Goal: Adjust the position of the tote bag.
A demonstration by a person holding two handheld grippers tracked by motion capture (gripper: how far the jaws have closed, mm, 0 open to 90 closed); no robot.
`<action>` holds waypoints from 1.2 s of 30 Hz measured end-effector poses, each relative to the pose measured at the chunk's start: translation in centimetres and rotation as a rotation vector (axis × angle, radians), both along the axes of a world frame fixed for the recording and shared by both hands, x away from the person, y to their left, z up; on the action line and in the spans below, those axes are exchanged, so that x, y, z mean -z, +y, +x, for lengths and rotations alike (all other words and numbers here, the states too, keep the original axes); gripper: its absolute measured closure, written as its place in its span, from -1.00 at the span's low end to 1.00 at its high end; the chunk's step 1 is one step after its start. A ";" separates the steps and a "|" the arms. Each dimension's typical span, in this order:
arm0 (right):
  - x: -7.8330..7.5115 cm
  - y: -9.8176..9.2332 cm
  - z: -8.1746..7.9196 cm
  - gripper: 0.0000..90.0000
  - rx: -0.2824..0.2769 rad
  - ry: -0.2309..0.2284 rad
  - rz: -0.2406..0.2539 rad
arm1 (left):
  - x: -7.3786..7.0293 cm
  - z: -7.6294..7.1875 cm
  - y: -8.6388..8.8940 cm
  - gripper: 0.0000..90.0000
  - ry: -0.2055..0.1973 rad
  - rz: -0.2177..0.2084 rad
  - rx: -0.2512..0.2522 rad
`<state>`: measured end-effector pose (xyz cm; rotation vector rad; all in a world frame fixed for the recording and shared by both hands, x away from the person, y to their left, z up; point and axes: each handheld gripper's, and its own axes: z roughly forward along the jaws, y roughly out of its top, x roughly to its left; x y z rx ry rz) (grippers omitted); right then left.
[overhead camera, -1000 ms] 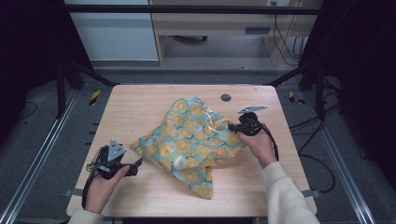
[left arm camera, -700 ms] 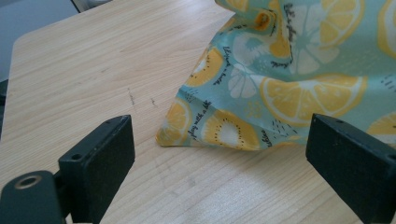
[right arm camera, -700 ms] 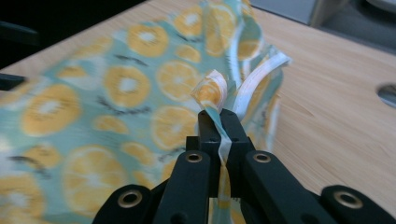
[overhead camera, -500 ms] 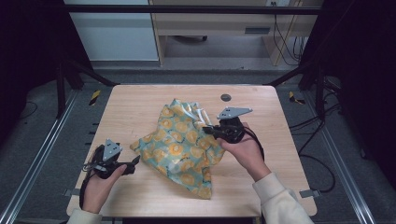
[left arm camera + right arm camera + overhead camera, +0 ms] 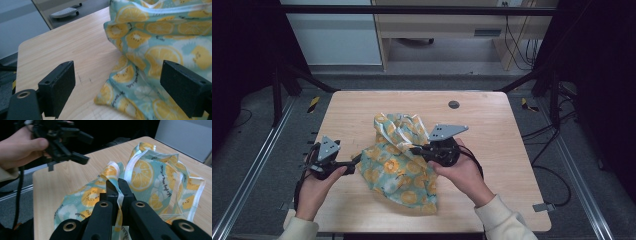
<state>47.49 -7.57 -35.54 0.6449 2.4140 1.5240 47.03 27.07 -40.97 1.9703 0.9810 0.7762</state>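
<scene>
A lemon-print cloth bag [image 5: 399, 162] lies crumpled at the middle of the tabletop [image 5: 492, 130]. One white-edged strap is pinched flat in the closed right tool [image 5: 117, 185], while the left tool [image 5: 125, 82] is held wide at the bag's corner. The fabric is judged light, limp and easily bunched, so hold is best taken at hems or straps.

One lemon-print cloth bag [image 5: 399, 162], crumpled on one wooden table [image 5: 362, 107]; fold of its white-edged strap pinched between jaws of right gripper [image 5: 414, 149]. Two grippers: left gripper [image 5: 354, 162] with jaws spread, bag's corner lying between them. Two hands: left hand [image 5: 314, 185], right hand [image 5: 464, 170]. One dark round disc [image 5: 454, 104] in tabletop, well beyond both jaw pairs.
</scene>
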 end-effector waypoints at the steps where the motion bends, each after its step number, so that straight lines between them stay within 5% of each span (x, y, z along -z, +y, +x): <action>1: -0.3 0.3 -0.2 1.00 -0.013 -0.003 0.002 | -0.2 0.5 -0.3 -0.72 0.004 0.000 0.010; 9: -1.1 0.5 -0.5 1.00 -0.032 -0.013 0.010 | -1.8 3.1 -1.7 -0.73 0.030 -0.021 0.030; 19: -0.1 0.8 -1.1 1.00 -0.055 0.009 0.001 | -4.1 6.2 -4.3 -0.70 0.051 -0.017 0.055; 24: 0.3 1.1 -1.3 1.00 -0.075 0.016 -0.008 | -3.8 7.8 -5.3 -0.70 0.093 -0.034 0.062; 36: 2.0 2.2 -2.4 1.00 -0.120 0.048 -0.033 | -1.2 9.0 -6.3 -0.66 0.172 0.044 0.013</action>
